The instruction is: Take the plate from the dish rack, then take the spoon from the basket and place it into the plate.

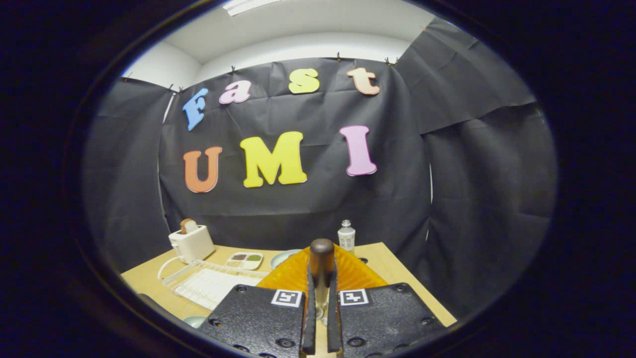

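In the gripper view, the gripper (321, 318) has its fingers (309, 318) drawn close together, and they clamp the spoon (322, 263) from both sides. The spoon stands upright between them. Its dark brown, rounded handle end rises above the fingertips, while the lower part, which looks like metal, shows just a little in the narrow gap, so its bowl is hard to make out.

Directly beyond the fingers is the orange ribbed basket (353, 273); most of it is hidden behind the fingers and the spoon, and only its upper surface can be seen. Just behind the basket, to the left of the spoon, a pale plate (283, 257) shows a small part of its rim, the rest being covered by the basket.

To the left of the fingers the white wire dish rack (208, 283) lies on the wooden desk (392, 268). Beyond the rack stand a white toaster (191, 242) and a small divided tray (244, 259). A small clear bottle (346, 235) stands beyond the basket, near the far desk edge.
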A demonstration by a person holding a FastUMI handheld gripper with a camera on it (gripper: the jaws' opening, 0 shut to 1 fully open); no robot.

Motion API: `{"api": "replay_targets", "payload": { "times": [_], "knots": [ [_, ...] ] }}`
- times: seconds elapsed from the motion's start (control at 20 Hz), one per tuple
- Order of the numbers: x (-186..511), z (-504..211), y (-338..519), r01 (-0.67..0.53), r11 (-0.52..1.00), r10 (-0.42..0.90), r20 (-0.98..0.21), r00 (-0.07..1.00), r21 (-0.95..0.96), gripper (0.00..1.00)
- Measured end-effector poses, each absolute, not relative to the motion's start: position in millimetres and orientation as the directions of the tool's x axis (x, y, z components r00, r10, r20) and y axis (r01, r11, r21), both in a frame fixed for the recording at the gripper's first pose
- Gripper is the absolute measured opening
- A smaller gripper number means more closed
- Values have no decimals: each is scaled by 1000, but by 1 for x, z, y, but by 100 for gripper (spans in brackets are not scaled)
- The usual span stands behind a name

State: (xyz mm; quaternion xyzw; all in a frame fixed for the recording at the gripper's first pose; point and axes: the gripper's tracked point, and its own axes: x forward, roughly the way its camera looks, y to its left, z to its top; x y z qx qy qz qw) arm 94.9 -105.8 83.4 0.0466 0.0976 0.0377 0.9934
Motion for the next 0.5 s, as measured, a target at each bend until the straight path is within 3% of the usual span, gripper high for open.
{"api": "replay_targets", "payload": {
  "times": [0.5],
  "knots": [
    [23, 30, 40, -338, 939, 342, -271, 900, 61, 14]
  ]
}}
